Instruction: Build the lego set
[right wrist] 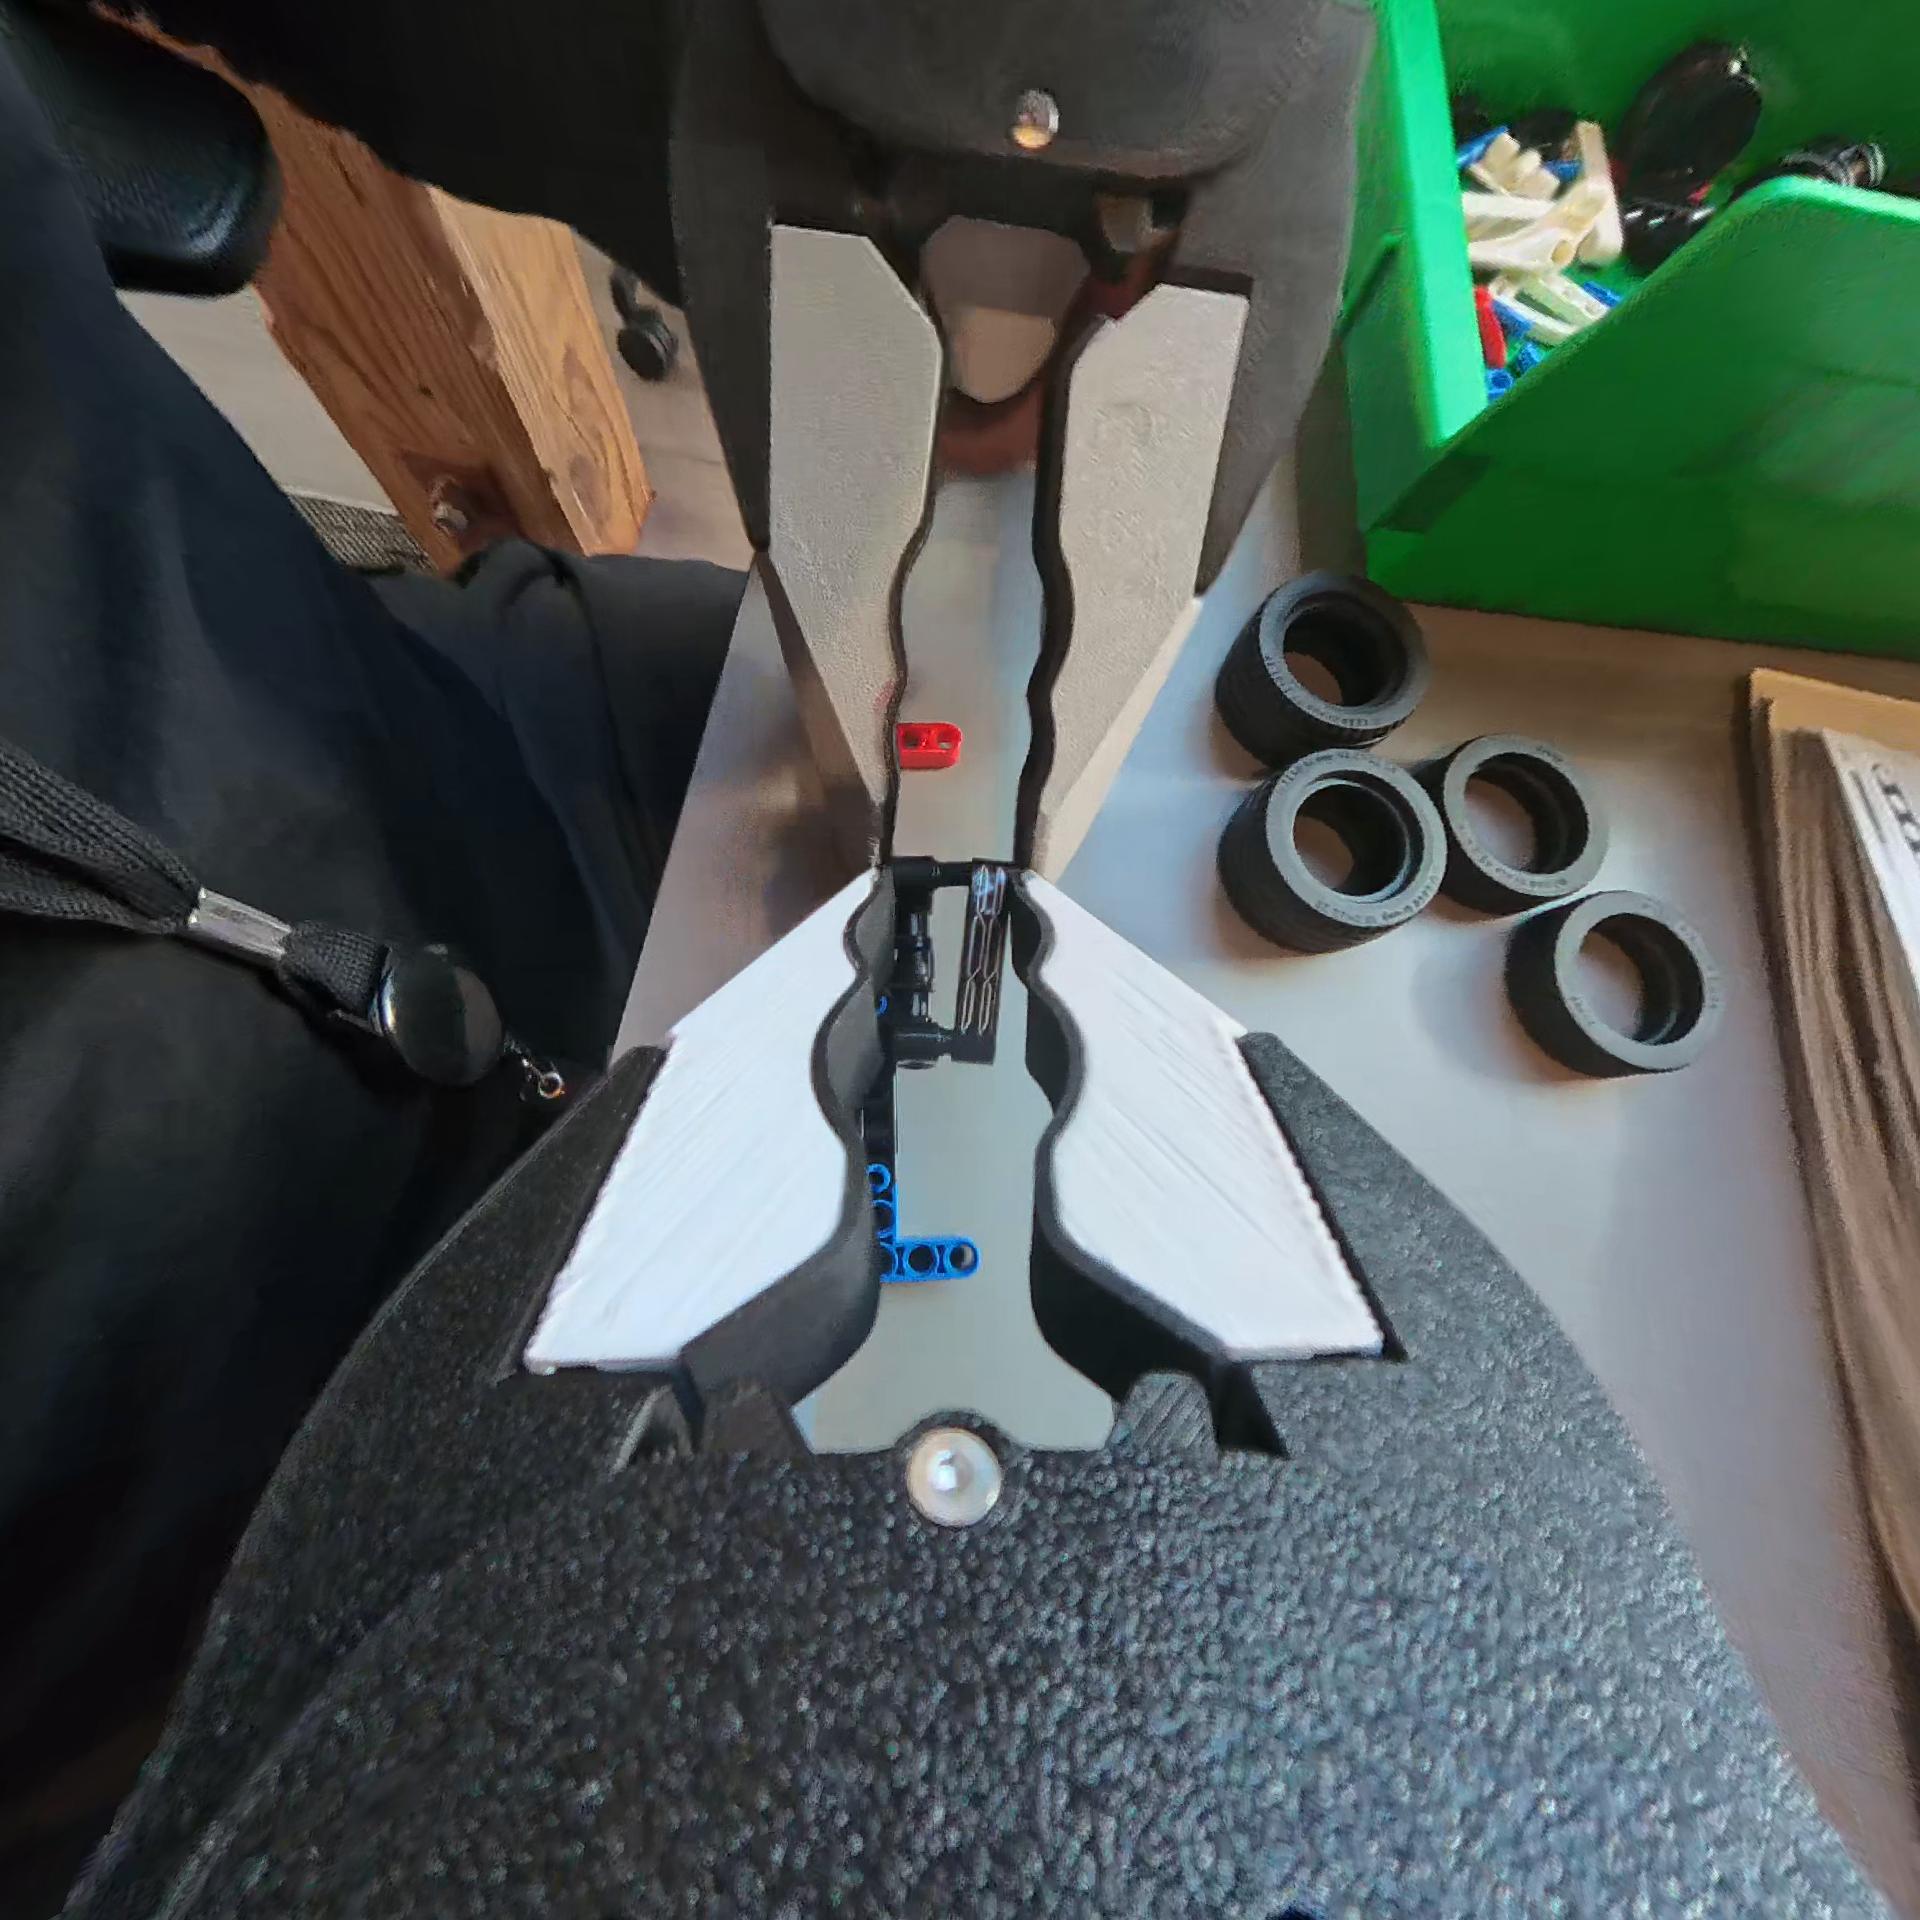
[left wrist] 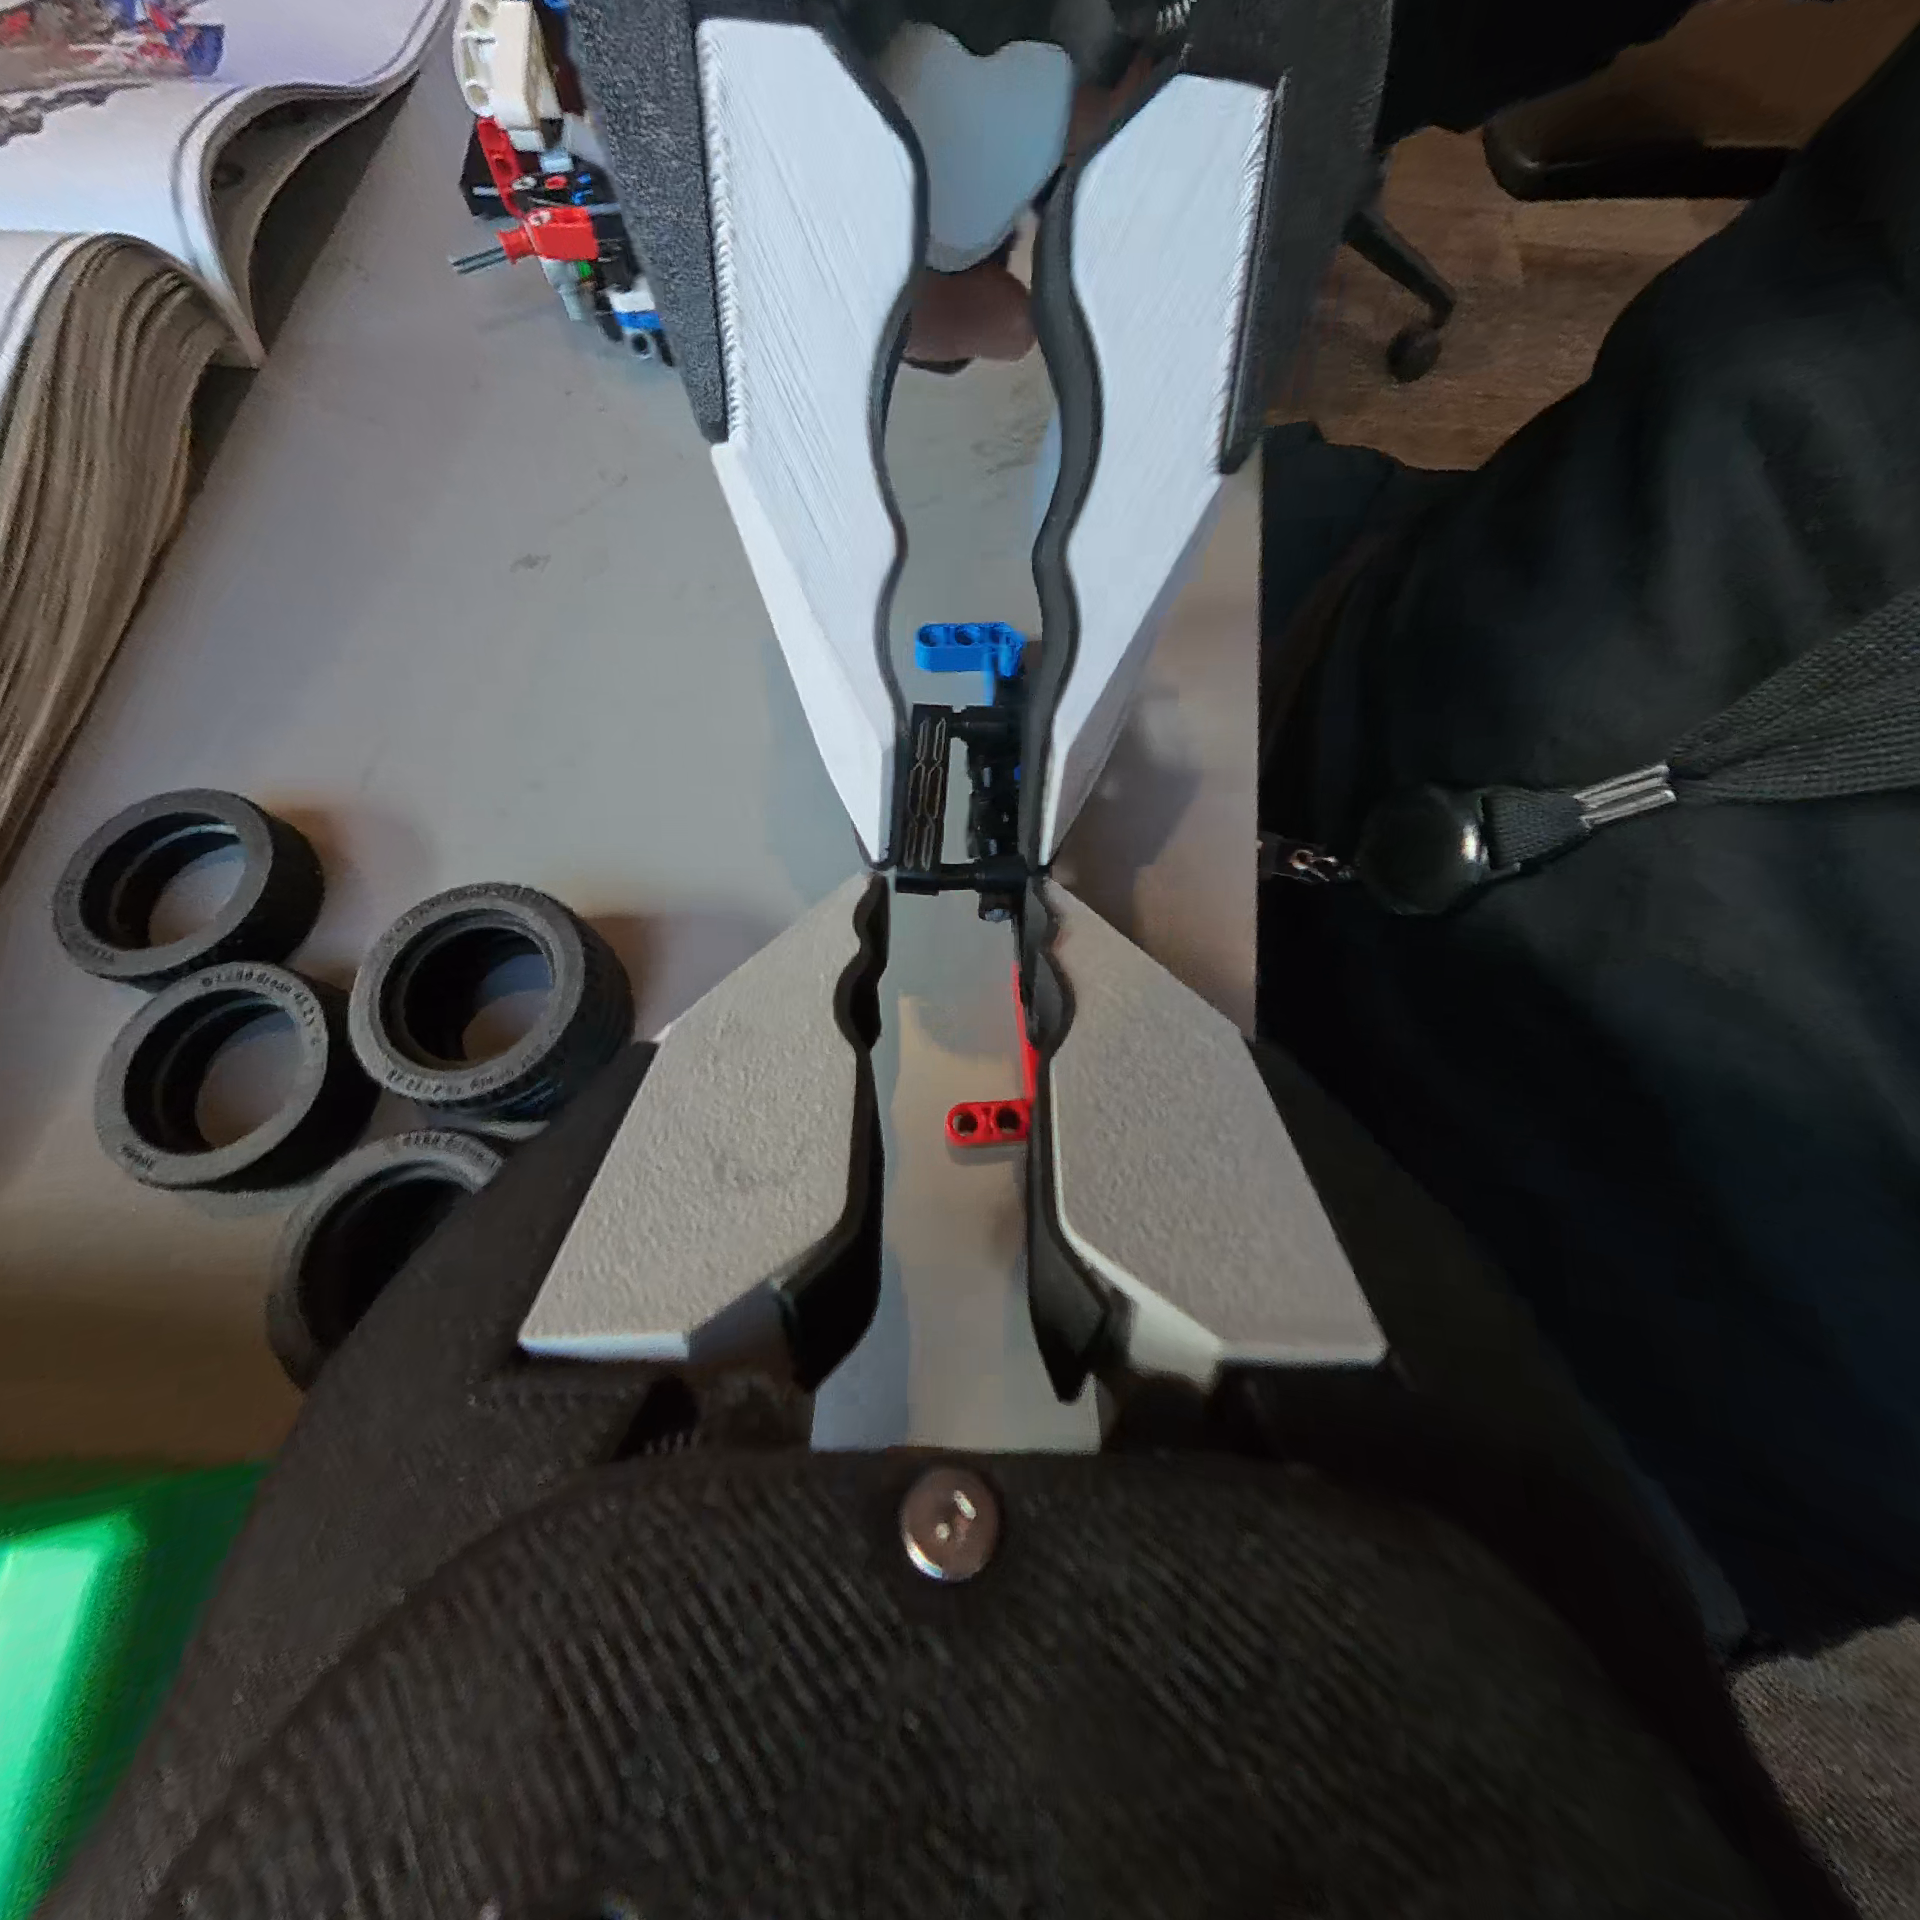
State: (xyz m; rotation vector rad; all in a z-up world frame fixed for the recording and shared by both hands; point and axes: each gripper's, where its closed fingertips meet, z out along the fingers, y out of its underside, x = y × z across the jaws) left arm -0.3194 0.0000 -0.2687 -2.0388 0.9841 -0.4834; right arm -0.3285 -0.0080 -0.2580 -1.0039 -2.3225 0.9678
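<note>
On the far left of the left wrist view, a thick open instruction booklet [left wrist: 94, 343] runs off the frame's edge, its pages fanned. Just below it, four black tyres [left wrist: 343, 1049] huddle on the grey desk [left wrist: 468, 623]; the nearest one is half hidden behind the claw's housing. A blurred green bin [left wrist: 62, 1558] peeks into the lower left corner. Up at the back, a partly built model [left wrist: 551, 197] in red, white and black is cut off by the other claw's body.

Centre stage, right at the desk's near edge: the left claw [left wrist: 961, 883] and the right claw [right wrist: 951, 873] meet tip to tip. The left one is nearly closed, its tips on the end of a small black assembly [left wrist: 961, 795]; a red beam [left wrist: 987, 1120] juts out along one finger. The right claw clamps that same black assembly from the opposite side, a blue beam [right wrist: 925, 1257] showing between its fingers. How these pieces join is hard to make out; the pads cover most of it.

Rightwards, a person's dark clothing [left wrist: 1610, 935] fills the space beyond the desk, with a black lanyard [left wrist: 1558, 821] across it.
</note>
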